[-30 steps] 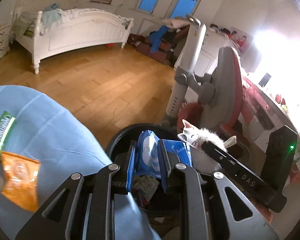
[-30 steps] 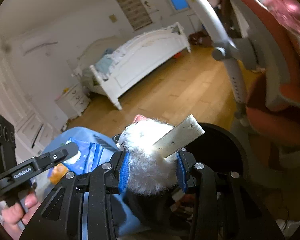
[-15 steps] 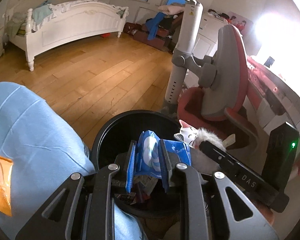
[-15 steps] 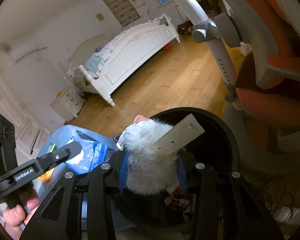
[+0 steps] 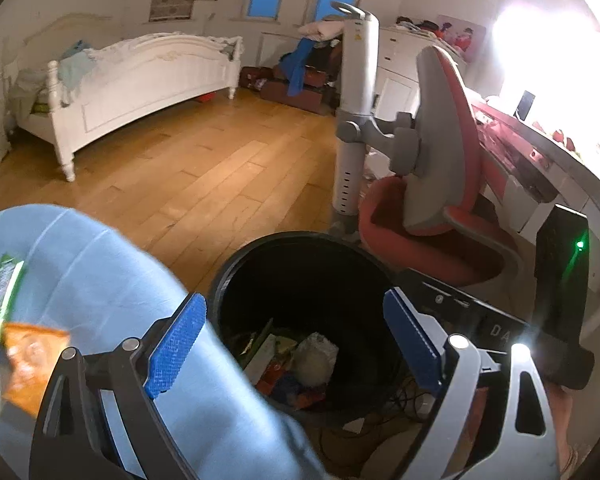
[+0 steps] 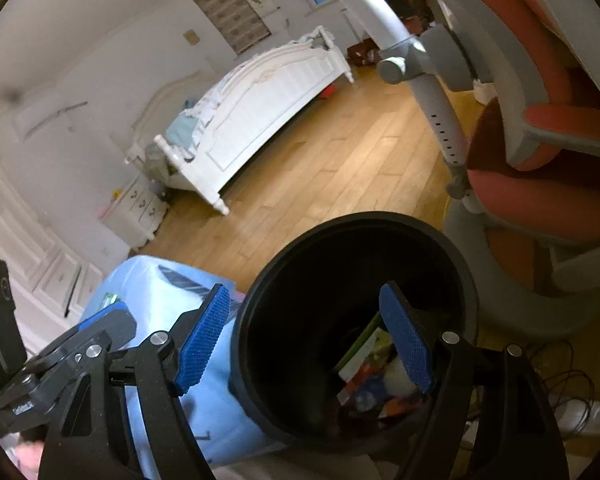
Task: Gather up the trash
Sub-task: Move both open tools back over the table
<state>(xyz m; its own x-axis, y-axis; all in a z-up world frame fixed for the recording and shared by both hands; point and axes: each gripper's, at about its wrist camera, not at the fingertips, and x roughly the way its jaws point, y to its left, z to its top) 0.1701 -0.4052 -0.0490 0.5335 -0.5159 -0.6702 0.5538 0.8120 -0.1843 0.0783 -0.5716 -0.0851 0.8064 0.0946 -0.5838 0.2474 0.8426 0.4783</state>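
Round black plastic trash bin [image 5: 300, 256] sits on the wooden floor beside the light-blue-covered surface [image 5: 100, 272], with mixed wrappers and paper trash [image 5: 296, 360] at its bottom. Left gripper [image 5: 294, 344] and right gripper [image 6: 304, 340] hover above it, both wide, empty. Risk: orange snack packet [image 5: 28, 364] and green wrapper [image 5: 2, 292] near the blue edge could slide off if nudged on reach.

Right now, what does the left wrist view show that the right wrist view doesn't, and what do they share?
Only the left wrist view shows the orange snack packet and the green wrapper on the blue cloth, plus the desk under a bright lamp glare. Only the right wrist view shows the white nightstand beside the bed. Both show the black trash bin with litter at its bottom, the red chair, and an open, empty gripper: the left gripper and the right gripper.
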